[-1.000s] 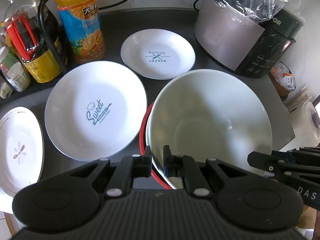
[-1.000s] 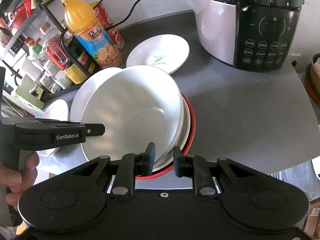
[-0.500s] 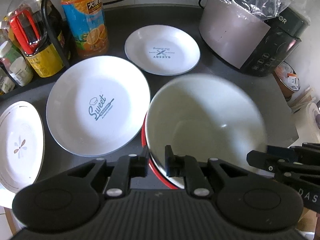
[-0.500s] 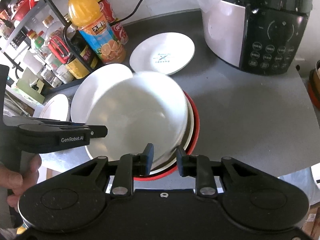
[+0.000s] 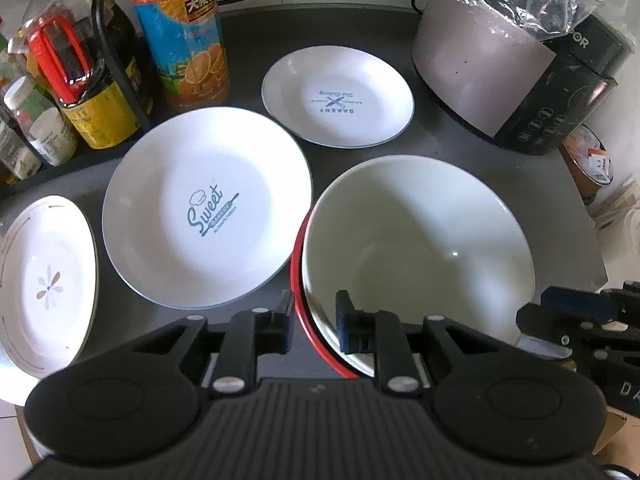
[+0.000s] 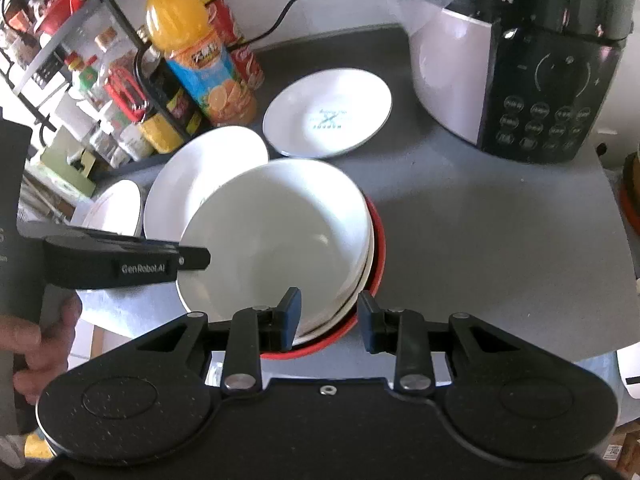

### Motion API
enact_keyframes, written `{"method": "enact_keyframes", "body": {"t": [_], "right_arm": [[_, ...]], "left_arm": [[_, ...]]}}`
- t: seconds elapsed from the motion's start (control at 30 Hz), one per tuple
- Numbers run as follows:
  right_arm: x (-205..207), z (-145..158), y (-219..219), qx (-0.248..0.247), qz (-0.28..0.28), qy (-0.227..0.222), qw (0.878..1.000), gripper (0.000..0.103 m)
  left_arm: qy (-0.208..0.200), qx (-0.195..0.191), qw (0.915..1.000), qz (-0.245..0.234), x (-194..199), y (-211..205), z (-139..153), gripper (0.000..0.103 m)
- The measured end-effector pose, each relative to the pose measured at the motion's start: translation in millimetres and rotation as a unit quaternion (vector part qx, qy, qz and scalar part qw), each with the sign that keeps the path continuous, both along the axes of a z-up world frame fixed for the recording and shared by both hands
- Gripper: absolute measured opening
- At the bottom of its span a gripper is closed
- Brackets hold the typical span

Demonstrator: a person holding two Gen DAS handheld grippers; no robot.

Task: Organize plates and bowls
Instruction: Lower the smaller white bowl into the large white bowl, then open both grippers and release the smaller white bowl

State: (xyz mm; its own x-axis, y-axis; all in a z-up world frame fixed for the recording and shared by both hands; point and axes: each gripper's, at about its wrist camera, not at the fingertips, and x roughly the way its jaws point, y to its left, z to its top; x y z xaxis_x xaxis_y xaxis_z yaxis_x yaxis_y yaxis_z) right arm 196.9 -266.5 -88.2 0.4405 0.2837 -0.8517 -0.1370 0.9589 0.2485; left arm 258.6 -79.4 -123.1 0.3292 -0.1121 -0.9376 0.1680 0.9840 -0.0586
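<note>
Left wrist view: left gripper (image 5: pixel 313 326), fingers parted a little, straddling the near rim of the bowl stack, one finger outside the red rim, one inside the white bowl (image 5: pixel 416 244); rim contact cannot be told. White bowl nested topmost in a red-rimmed bowl (image 5: pixel 297 264), on the dark counter (image 5: pixel 460 136). Just left, touching or overlapping the stack: large "Sweet" plate (image 5: pixel 206 210). Further left, at counter edge: flower-patterned plate (image 5: pixel 46 284). Beyond: small "Bakery" plate (image 5: pixel 338 98), apart from the others. Behind: orange juice bottle (image 5: pixel 182 36), sauce bottles in wire rack (image 5: pixel 76 80), rice cooker (image 5: pixel 516 76) under plastic bag.

Right wrist view: right gripper (image 6: pixel 329 316), fingers moderately parted, flanking the near rim of the same stack without gripping; white bowl (image 6: pixel 276 236) tilted slightly within the stack, a second white bowl (image 6: pixel 370 258) showing below it, red rim (image 6: pixel 380 256) outermost. Left gripper (image 6: pixel 192 258) entering from left over the bowl's rim.
</note>
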Motion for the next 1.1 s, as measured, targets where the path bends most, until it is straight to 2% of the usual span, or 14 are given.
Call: {"method": "enact_keyframes", "body": {"t": [0.13, 0.23, 0.5, 0.73, 0.83, 0.93, 1.1], "right_arm": [[0, -6, -1, 0.006, 0.008, 0.008, 1.0, 0.032], [1, -10, -5, 0.016, 0.01, 0.013, 1.0, 0.036], [13, -5, -21, 0.034, 0.023, 0.015, 0.999, 0.037], [31, 5, -28, 0.04, 0.028, -0.01, 0.999, 0.04], [40, 6, -26, 0.042, 0.012, -0.016, 0.999, 0.042], [43, 11, -22, 0.047, -0.001, -0.028, 0.999, 0.047], [47, 22, -6, 0.062, -0.026, -0.044, 0.997, 0.051]], "left_arm": [[0.001, 0.002, 0.9999, 0.016, -2, 2, -5, 0.03], [0.003, 0.006, 0.9995, 0.032, -2, 3, -8, 0.034], [0.01, 0.017, 0.9972, 0.072, 1, 0, -4, 0.035], [0.0, -0.008, 0.9965, 0.083, 7, 8, 13, 0.035], [-0.003, -0.012, 0.9967, 0.081, 16, 13, 19, 0.035], [-0.012, -0.028, 0.9966, 0.077, 24, 22, 23, 0.042], [-0.031, -0.023, 0.9965, 0.073, 33, 37, 30, 0.06]]}}
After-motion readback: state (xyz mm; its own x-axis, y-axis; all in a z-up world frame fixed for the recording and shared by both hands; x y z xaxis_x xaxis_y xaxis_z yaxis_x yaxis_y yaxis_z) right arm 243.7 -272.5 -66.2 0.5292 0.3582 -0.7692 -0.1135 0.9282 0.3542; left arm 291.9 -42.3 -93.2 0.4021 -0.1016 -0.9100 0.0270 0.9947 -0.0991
